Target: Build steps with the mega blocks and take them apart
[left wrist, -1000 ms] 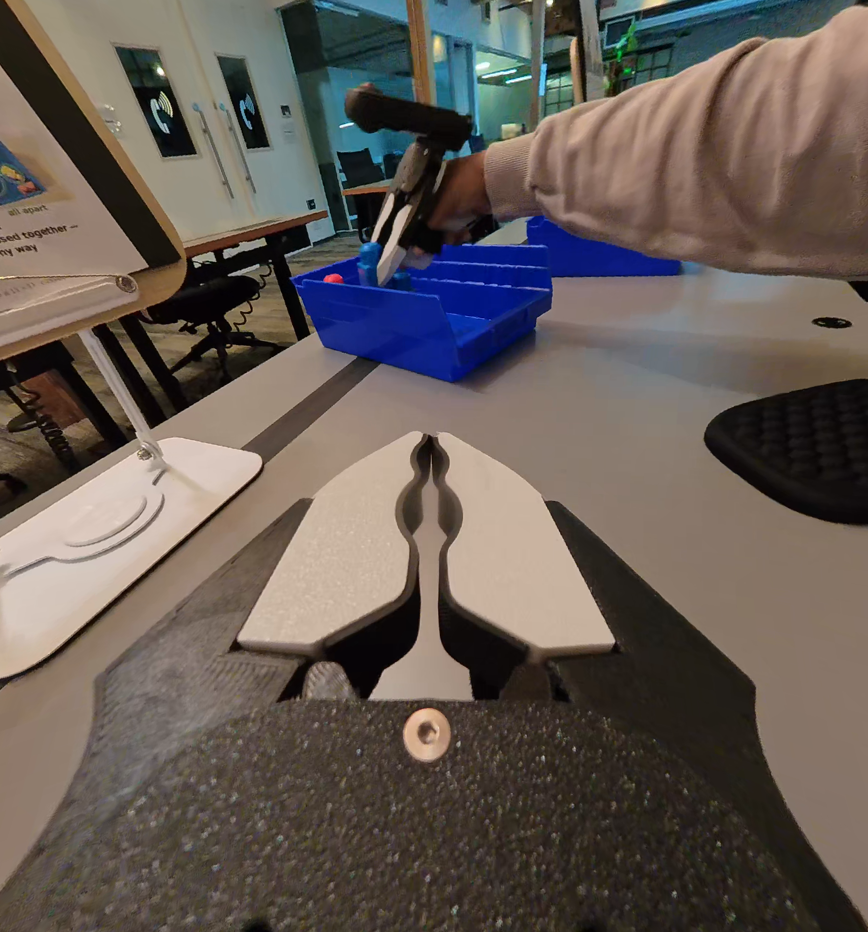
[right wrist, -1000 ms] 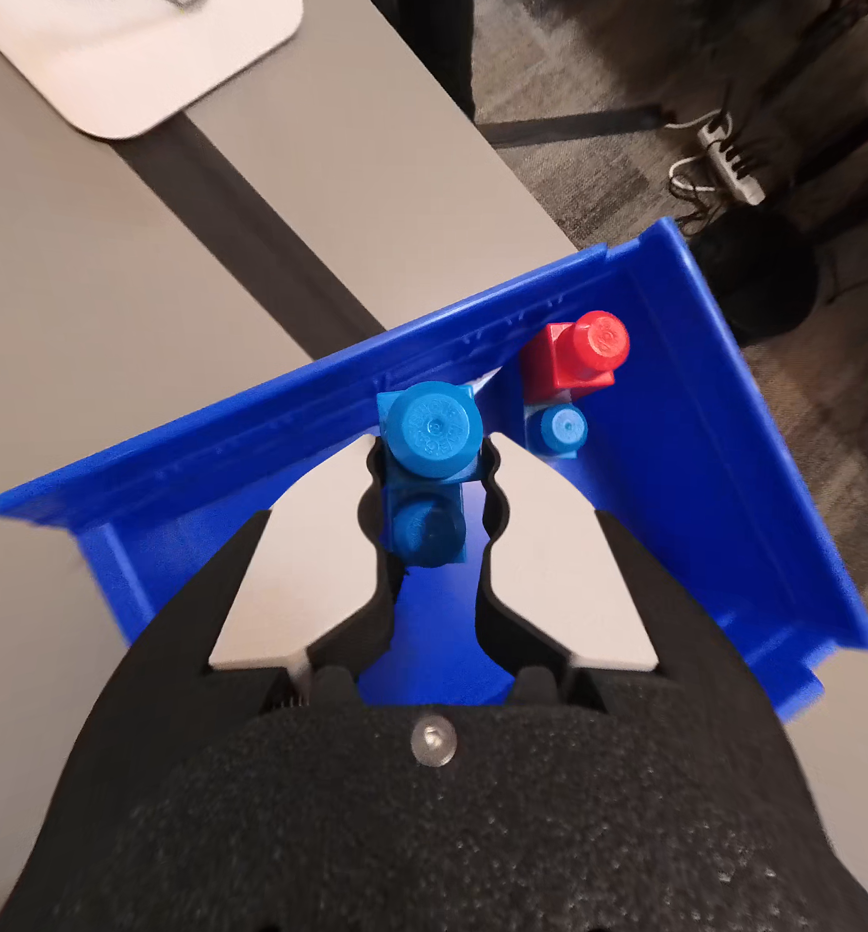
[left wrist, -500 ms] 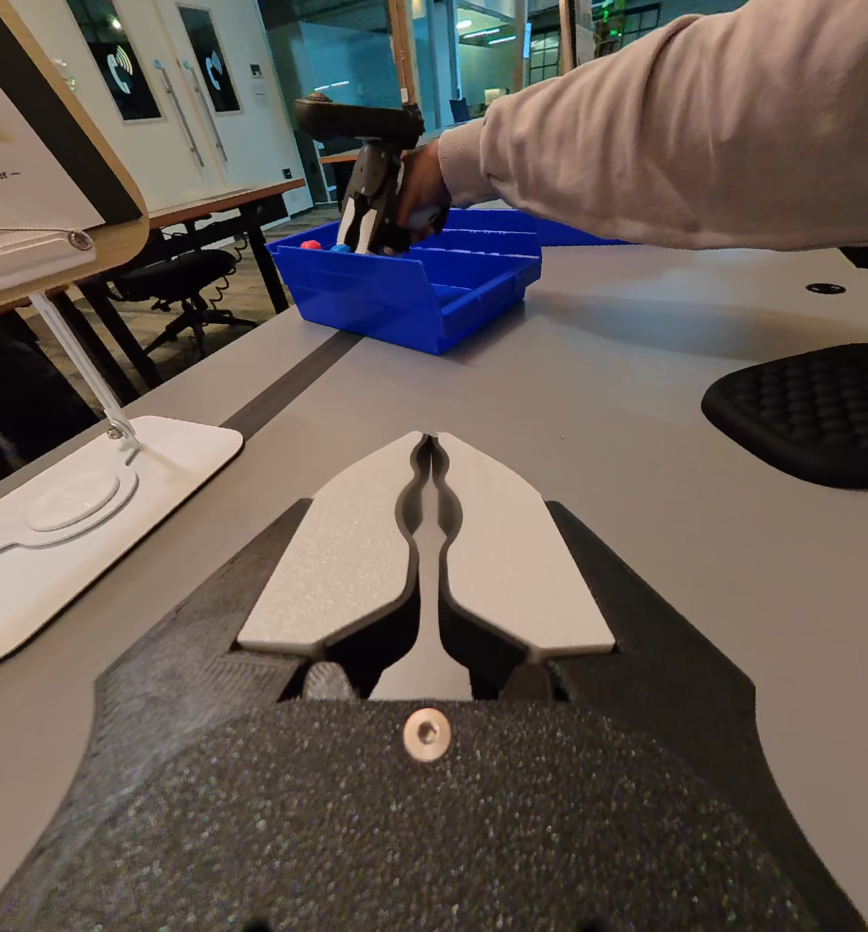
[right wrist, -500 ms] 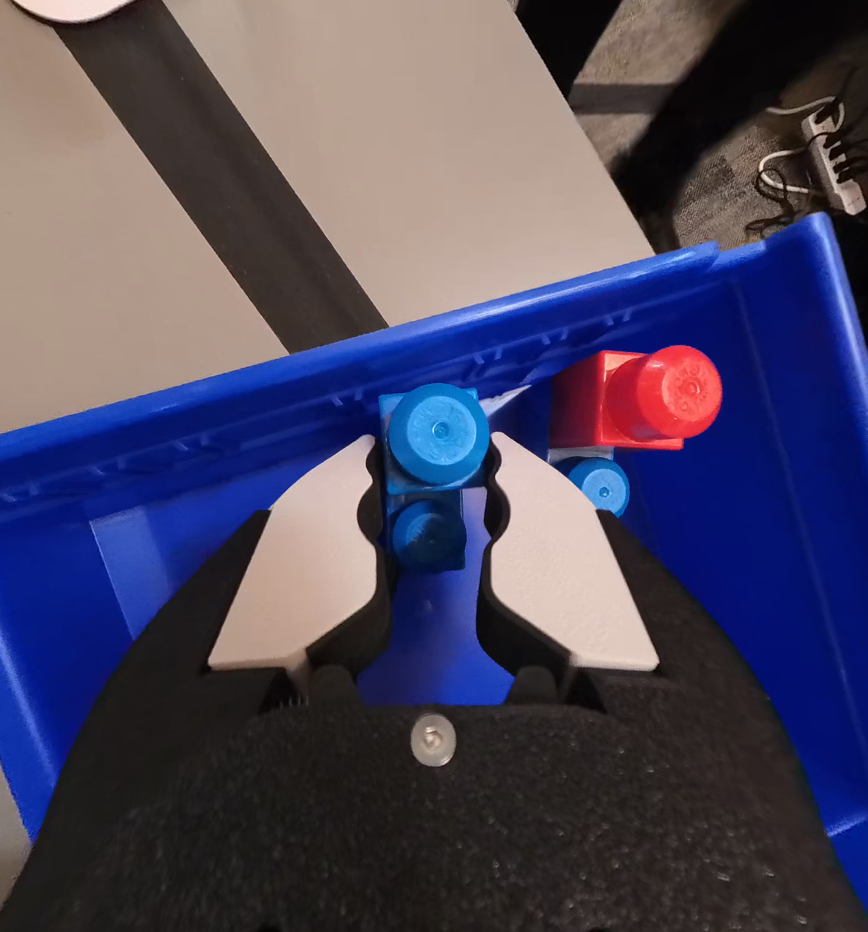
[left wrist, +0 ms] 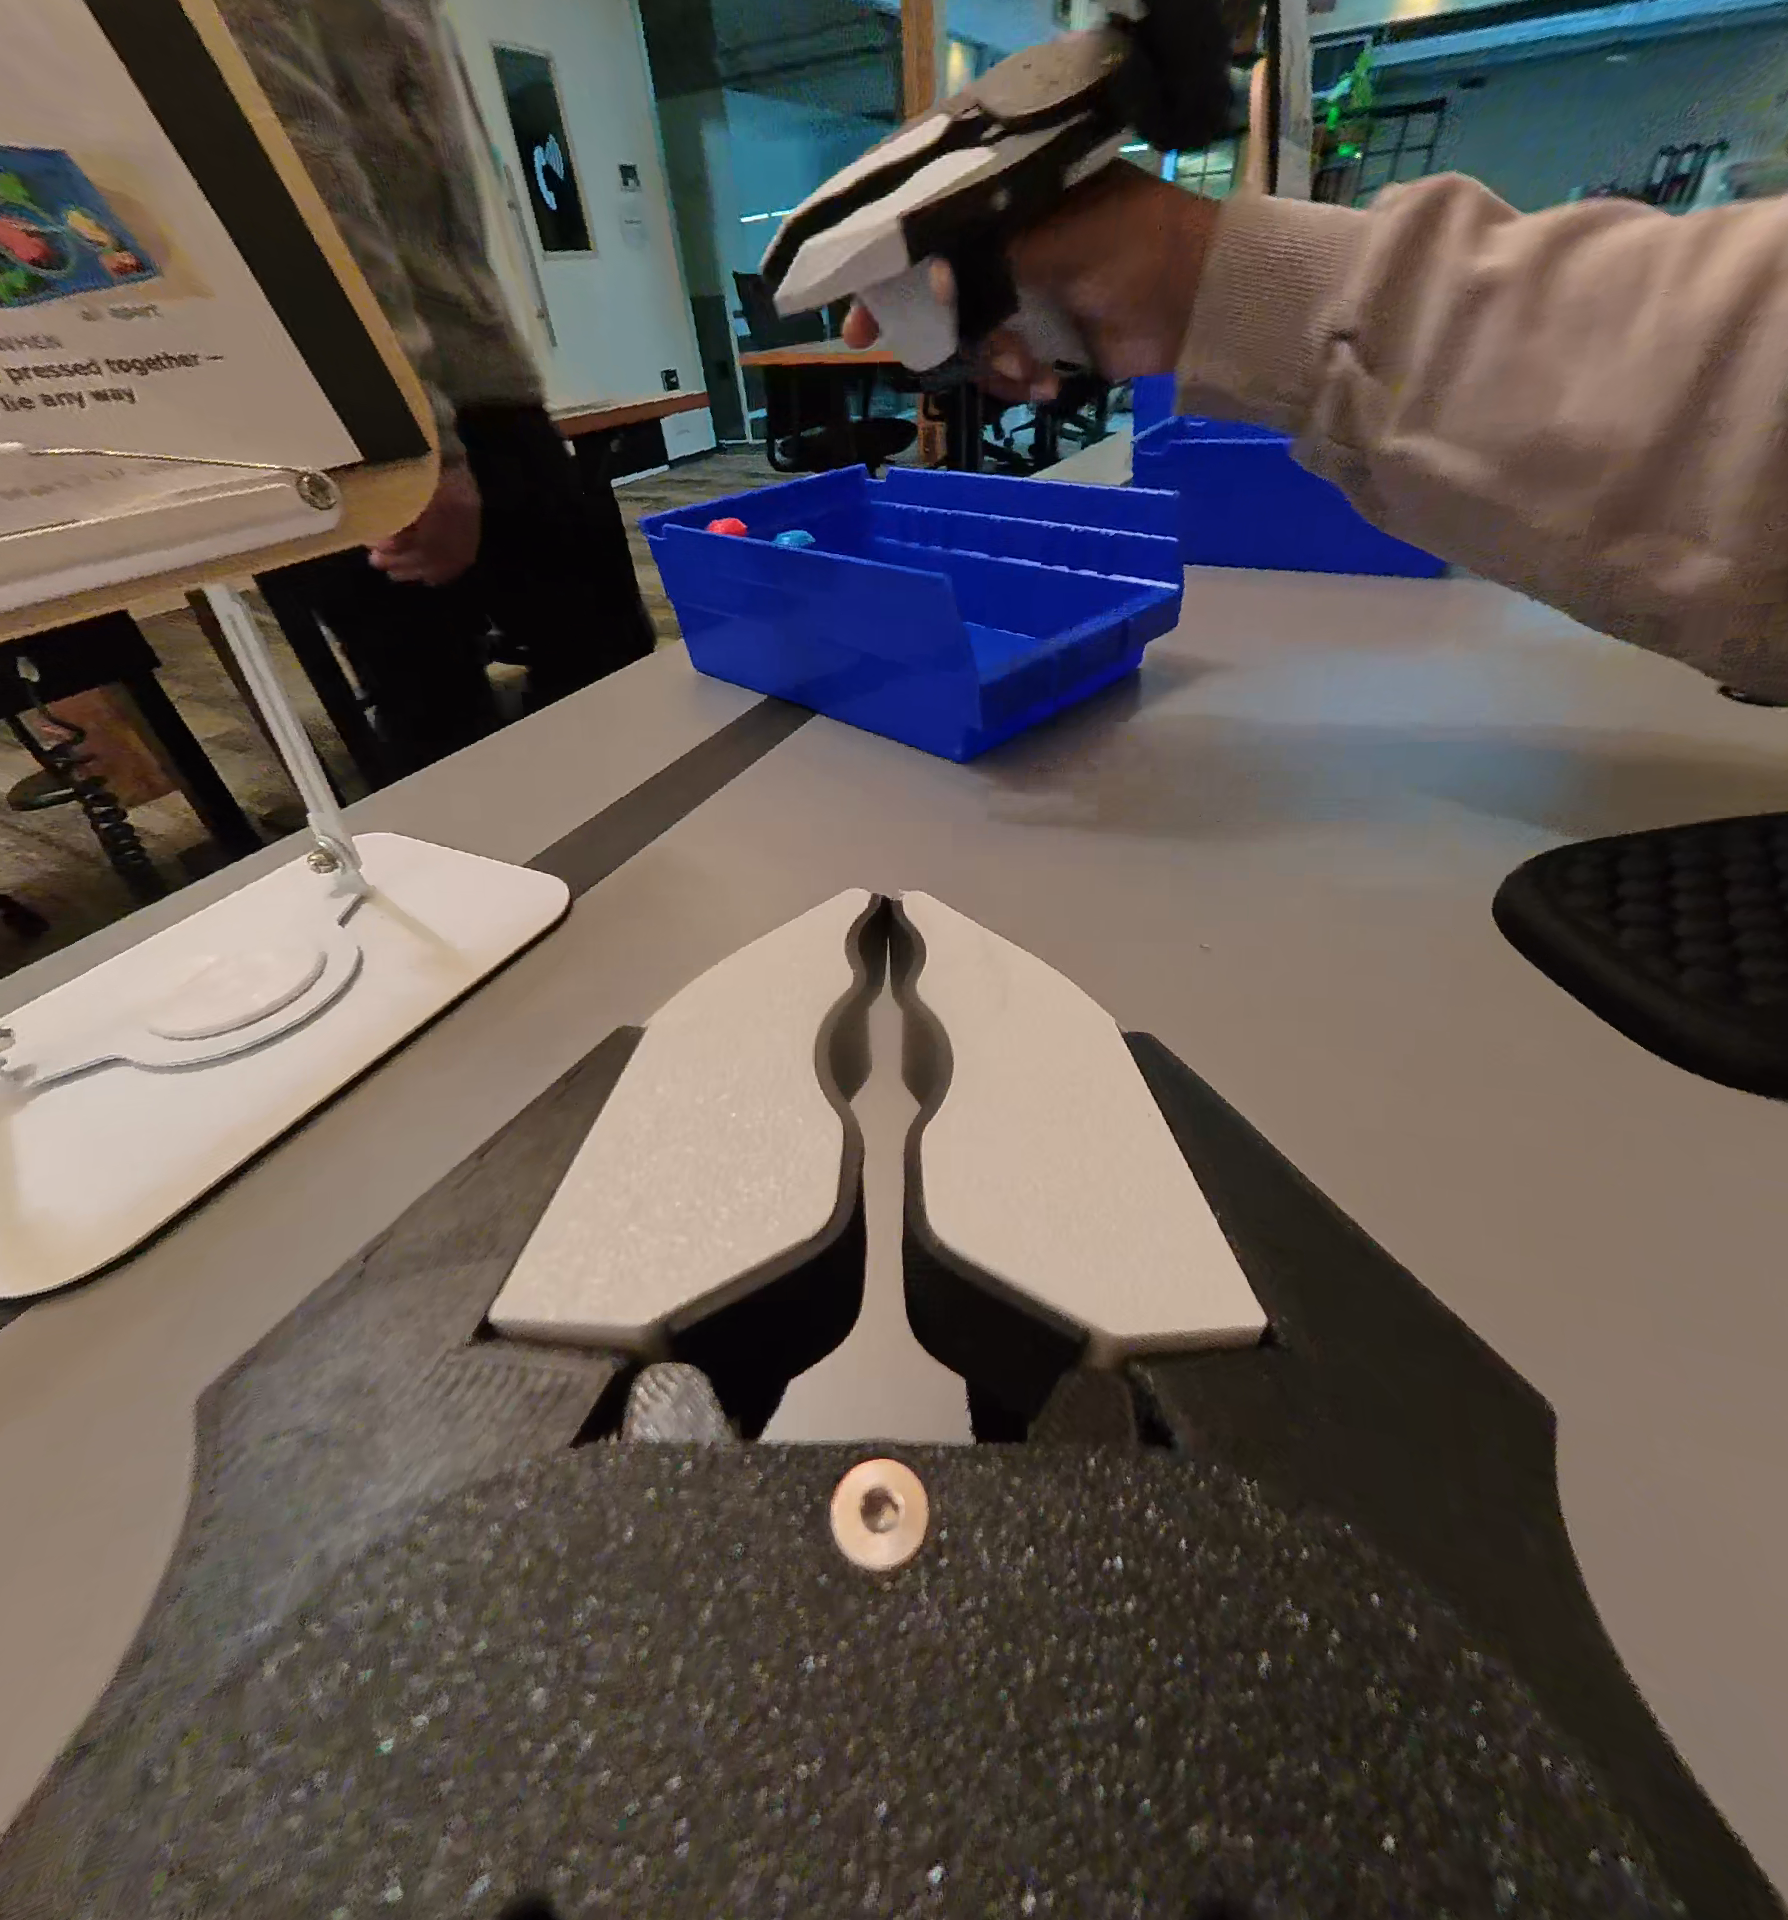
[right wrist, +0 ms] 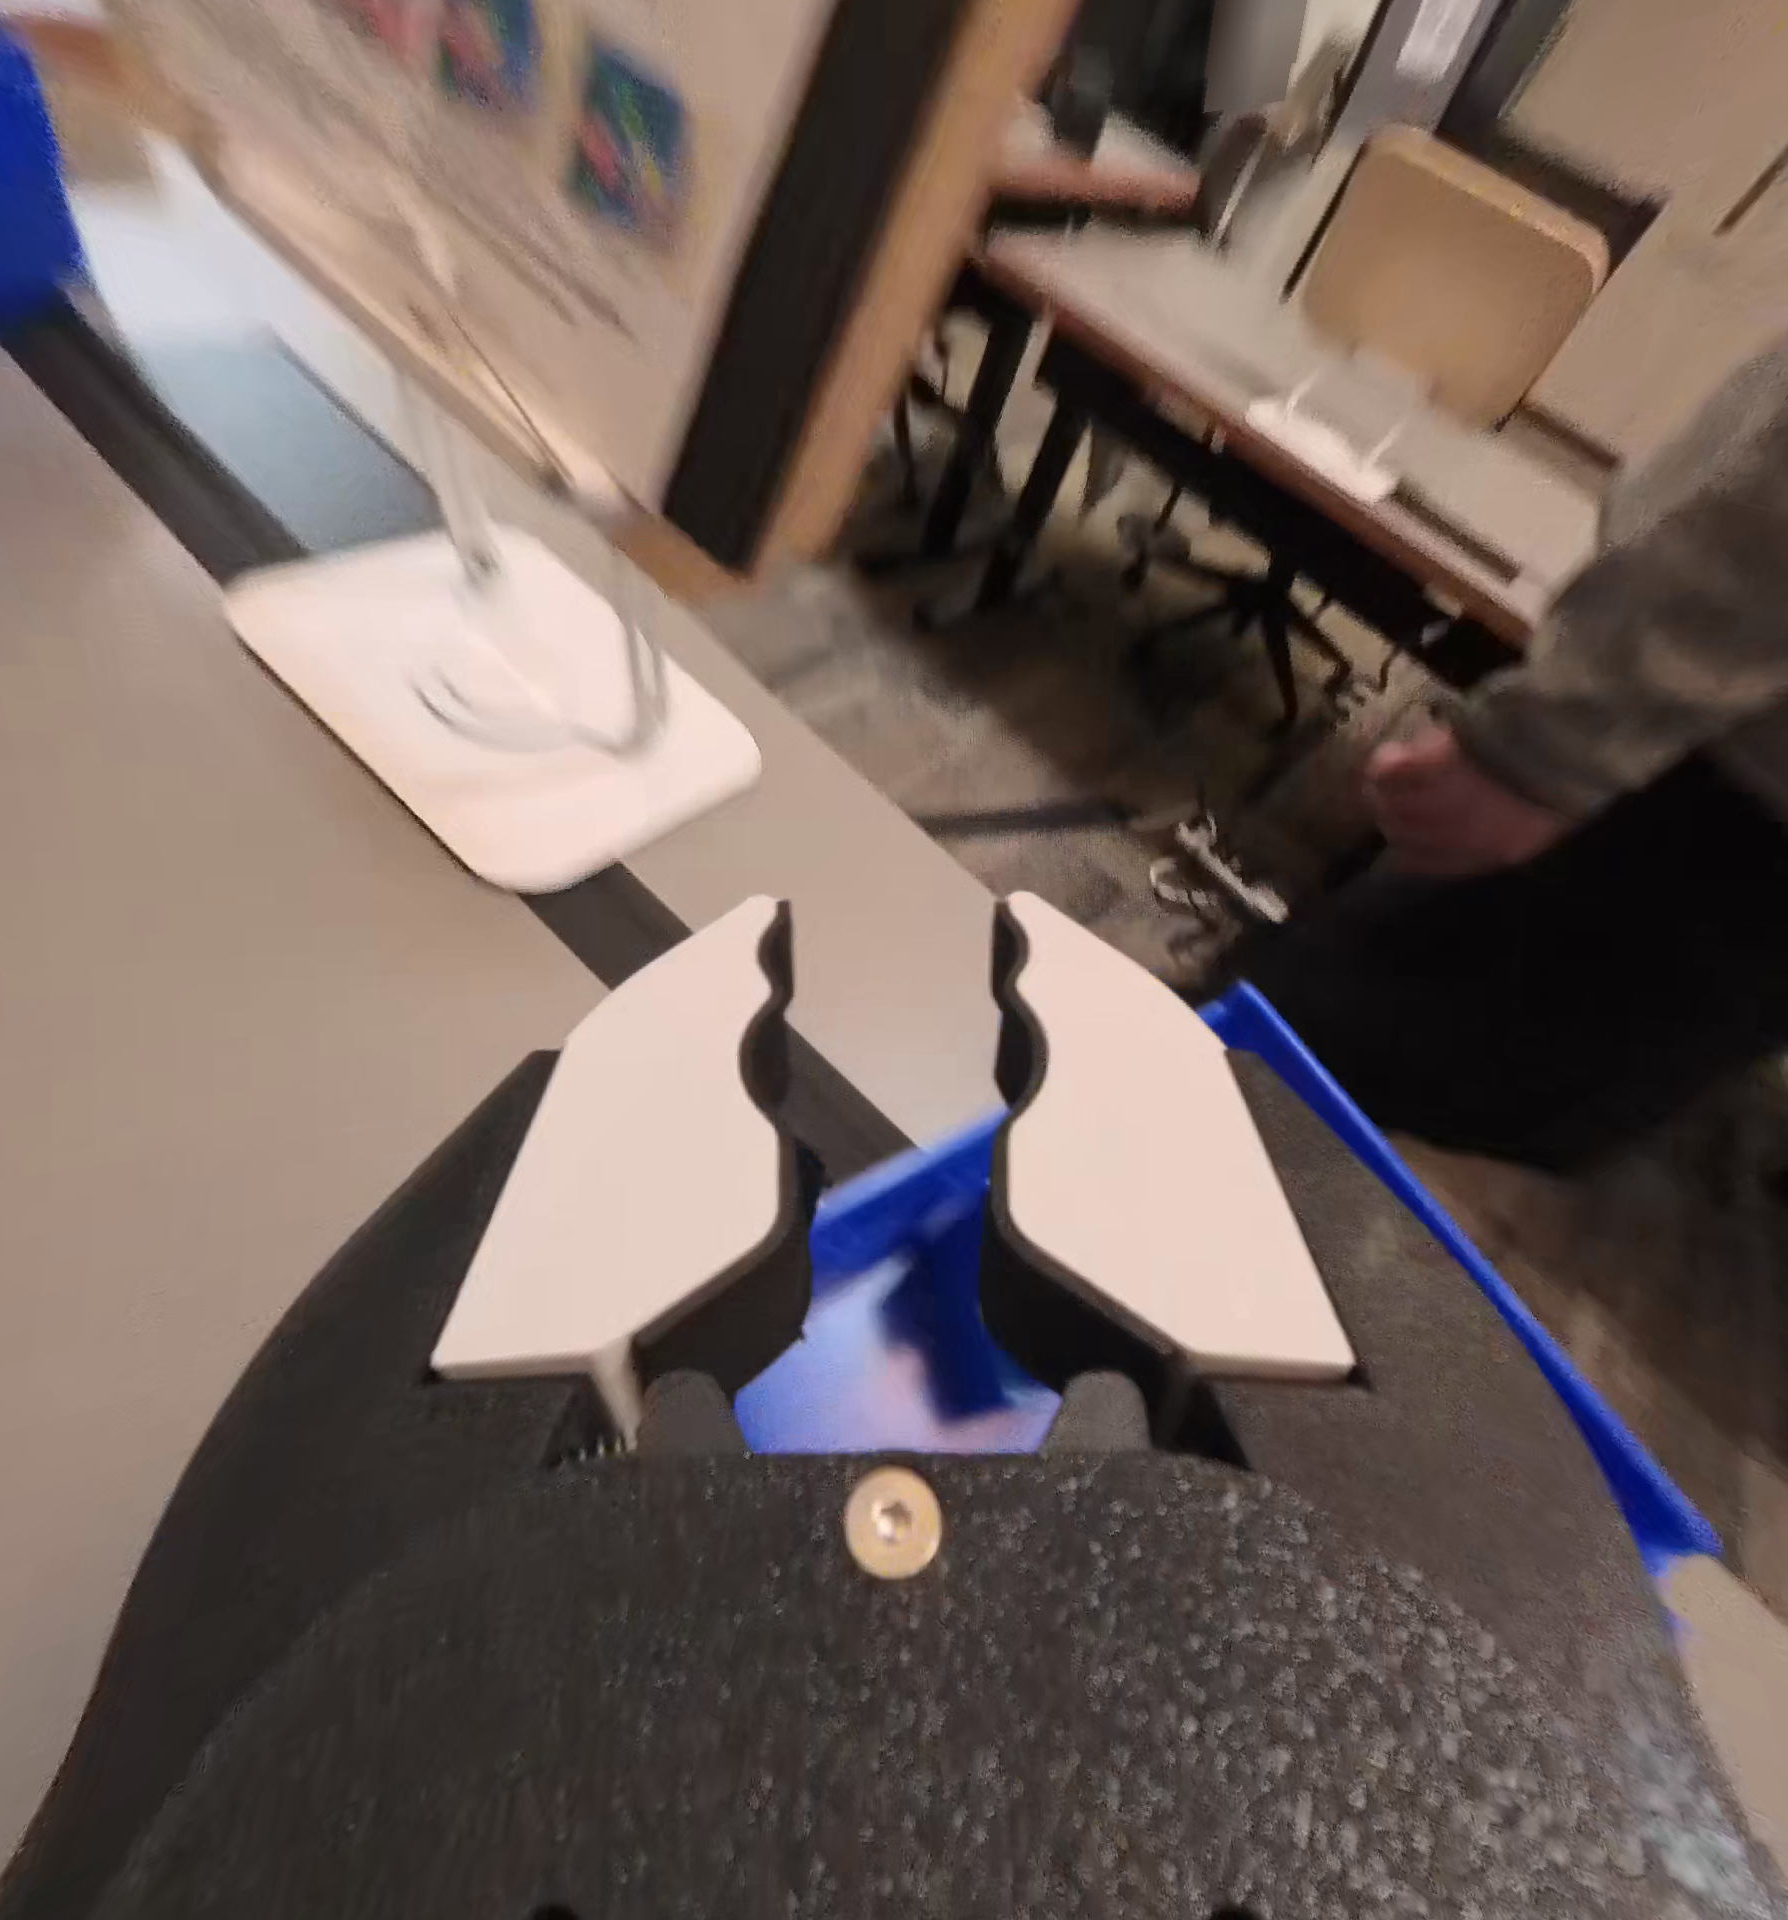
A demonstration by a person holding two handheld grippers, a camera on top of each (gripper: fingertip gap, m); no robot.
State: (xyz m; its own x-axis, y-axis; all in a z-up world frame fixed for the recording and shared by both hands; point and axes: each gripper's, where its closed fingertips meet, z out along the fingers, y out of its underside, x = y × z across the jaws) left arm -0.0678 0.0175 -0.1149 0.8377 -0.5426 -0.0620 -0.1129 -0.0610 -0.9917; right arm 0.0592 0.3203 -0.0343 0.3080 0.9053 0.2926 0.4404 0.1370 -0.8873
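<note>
A blue bin [left wrist: 911, 634] stands on the grey table ahead of my left gripper. A red block top [left wrist: 727, 527] and a blue block top [left wrist: 794, 538] show above its far left rim. My left gripper [left wrist: 888, 902] is shut and empty, low over the table. My right gripper [right wrist: 892, 914] is open and empty; in the left wrist view it [left wrist: 838, 281] is raised high above the bin, held by a hand with a beige sleeve. In the blurred right wrist view the bin's rim [right wrist: 1389, 1195] lies below the fingers; the blocks are hidden there.
A white stand base [left wrist: 194, 1029] with a tilted instruction board [left wrist: 142, 291] is at the left. A black textured pad [left wrist: 1700, 945] lies at the right. A second blue bin [left wrist: 1274, 509] sits behind. A person [right wrist: 1648, 727] stands beside the table's far edge. The gap from one gripper's tips to the other's is roughly 35 centimetres.
My right gripper let go of the blue block stack in the bin, opened, and lifted up and away, tilting toward the room. My left gripper stayed shut on the table.
</note>
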